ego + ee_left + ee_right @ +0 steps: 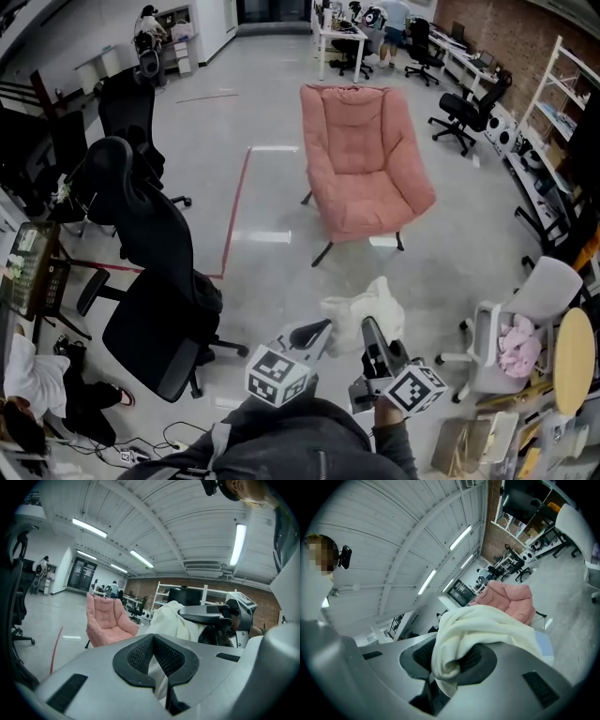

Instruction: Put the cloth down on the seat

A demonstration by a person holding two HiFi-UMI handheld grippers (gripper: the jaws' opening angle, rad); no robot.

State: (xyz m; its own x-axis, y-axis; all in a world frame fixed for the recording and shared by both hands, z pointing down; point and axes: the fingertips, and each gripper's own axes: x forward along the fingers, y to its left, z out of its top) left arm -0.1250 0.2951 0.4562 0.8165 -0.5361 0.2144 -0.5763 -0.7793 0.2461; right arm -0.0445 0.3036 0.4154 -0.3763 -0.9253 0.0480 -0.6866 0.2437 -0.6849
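Head view: the cream cloth [367,302] hangs bunched between the left tool [314,335] and the right tool [373,336], above the floor and well short of the pink chair [361,155].

Left gripper view: the left tool [153,638] pinches only a thin fold of the cloth [171,618], a hold that could slip.

Right gripper view: the right tool [452,657] clamps a thick wad of the cloth [487,625]. Letting go here would drop it on the floor.

We see a cream cloth [370,305] and a pink quilted seat [361,155]. Black office chair [150,319], grey floor [267,94] with a red line [235,211].
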